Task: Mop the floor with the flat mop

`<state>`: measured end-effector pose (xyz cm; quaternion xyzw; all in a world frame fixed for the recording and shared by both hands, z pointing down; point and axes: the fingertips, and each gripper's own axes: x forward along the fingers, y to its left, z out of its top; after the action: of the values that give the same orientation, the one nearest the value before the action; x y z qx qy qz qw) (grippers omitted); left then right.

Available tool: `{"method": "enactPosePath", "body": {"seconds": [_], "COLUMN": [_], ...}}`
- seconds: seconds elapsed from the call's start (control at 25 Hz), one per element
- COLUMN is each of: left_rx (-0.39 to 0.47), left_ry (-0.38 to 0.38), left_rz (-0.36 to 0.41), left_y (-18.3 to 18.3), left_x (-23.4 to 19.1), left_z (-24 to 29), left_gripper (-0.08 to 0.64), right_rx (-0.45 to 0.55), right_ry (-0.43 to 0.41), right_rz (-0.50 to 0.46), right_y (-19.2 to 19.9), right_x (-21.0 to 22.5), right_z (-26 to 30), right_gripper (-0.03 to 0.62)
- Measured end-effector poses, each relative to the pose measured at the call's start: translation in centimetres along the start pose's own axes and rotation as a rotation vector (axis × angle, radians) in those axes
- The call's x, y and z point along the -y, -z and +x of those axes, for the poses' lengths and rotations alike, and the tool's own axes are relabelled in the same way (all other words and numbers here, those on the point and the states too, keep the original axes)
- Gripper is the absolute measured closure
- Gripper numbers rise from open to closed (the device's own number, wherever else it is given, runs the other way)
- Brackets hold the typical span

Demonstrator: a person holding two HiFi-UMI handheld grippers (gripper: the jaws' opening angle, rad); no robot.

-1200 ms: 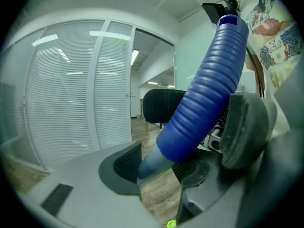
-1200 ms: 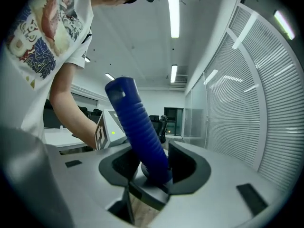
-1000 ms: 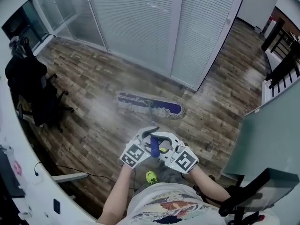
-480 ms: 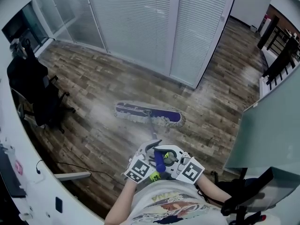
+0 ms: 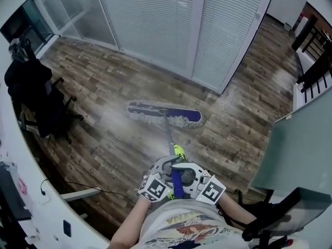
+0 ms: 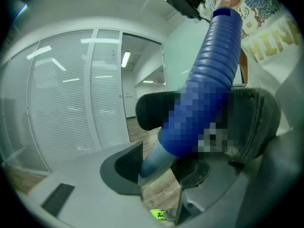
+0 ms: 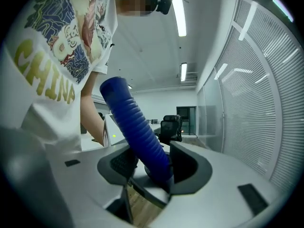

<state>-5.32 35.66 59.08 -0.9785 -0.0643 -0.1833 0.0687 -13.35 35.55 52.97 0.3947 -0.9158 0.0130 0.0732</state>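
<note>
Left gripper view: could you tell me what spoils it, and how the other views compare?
Left gripper view: a mosaic patch, added afterwards, hides the middle of the blue grip. Right gripper view: the grip is sharp, a ceiling light glares. Head view: sharp, edges curved, pale sheen on floor by mop head.

L tool (image 5: 167,166) jaws just closing, R tool (image 5: 187,169) jaws opening; both clasp mop handle (image 5: 176,183).

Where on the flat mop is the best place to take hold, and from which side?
Grip the blue ribbed sleeve at the top of the mop pole, closing across it from either side. The pole slants up from the mop head, flat on the floor, and the ribs should resist slipping.
</note>
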Motion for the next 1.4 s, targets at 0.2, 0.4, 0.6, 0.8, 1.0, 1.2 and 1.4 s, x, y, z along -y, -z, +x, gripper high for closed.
{"method": "enactPosePath", "body": {"seconds": [0.2, 0.4, 0.6, 0.8, 1.0, 1.2, 1.4], "left_rx": [0.002, -0.009, -0.017, -0.016, -0.021, -0.008, 0.005], "left_ry": [-0.01, -0.022, -0.024, -0.035, -0.035, -0.052, -0.062], "left_rz": [0.014, 0.016, 0.015, -0.002, -0.021, -0.085, -0.093], "left_y": [0.3, -0.1, 0.0, 0.7, 1.1, 2.1, 2.3], "left_x": [-10.3, -22.8, -34.9, -44.4, -47.1, -44.6, -38.7], "left_z": [4.7, 11.2, 16.8, 20.2, 20.6, 18.4, 14.3], "left_gripper": [0.42, 0.417, 0.41, 0.402, 0.4, 0.386, 0.385], "right_rx": [0.014, 0.058, 0.08, 0.085, 0.098, 0.047, 0.028], "right_ry": [0.004, 0.016, 0.029, 0.03, 0.044, 0.015, -0.003], "right_rz": [-0.01, -0.013, -0.009, -0.03, 0.021, 0.024, 0.018], "right_y": [0.8, 1.0, 1.8, 2.5, 2.3, 2.8, 2.1], "right_x": [10.7, 24.5, 37.3, 46.6, 49.0, 45.3, 38.1], "right_z": [3.1, 5.8, 9.4, 13.1, 14.6, 15.1, 14.4], "right_gripper": [0.399, 0.399, 0.397, 0.396, 0.394, 0.396, 0.396]}}
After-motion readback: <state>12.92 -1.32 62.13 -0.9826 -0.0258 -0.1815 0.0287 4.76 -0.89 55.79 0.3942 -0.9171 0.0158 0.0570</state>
